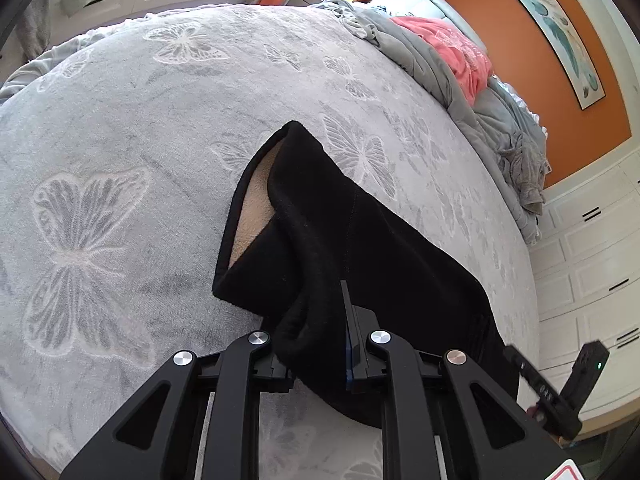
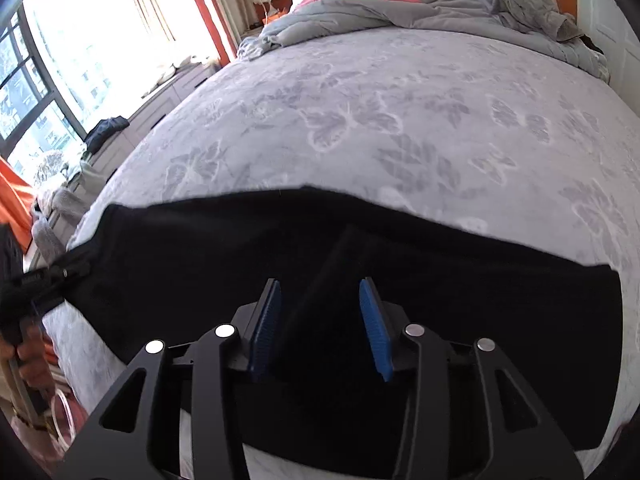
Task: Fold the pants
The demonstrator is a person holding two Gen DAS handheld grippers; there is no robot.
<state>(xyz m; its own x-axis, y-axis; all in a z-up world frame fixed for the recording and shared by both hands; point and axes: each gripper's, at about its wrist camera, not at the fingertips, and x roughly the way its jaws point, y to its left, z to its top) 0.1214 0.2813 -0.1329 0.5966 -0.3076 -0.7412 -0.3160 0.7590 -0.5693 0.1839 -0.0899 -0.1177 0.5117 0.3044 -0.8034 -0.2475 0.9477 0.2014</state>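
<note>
Black pants lie across the grey butterfly bed cover, tan lining showing at one opening. Left tongs clenched on a bunched fold of pants. Right tongs released, blue pads apart w/ pants fabric between, not pinched.
</note>
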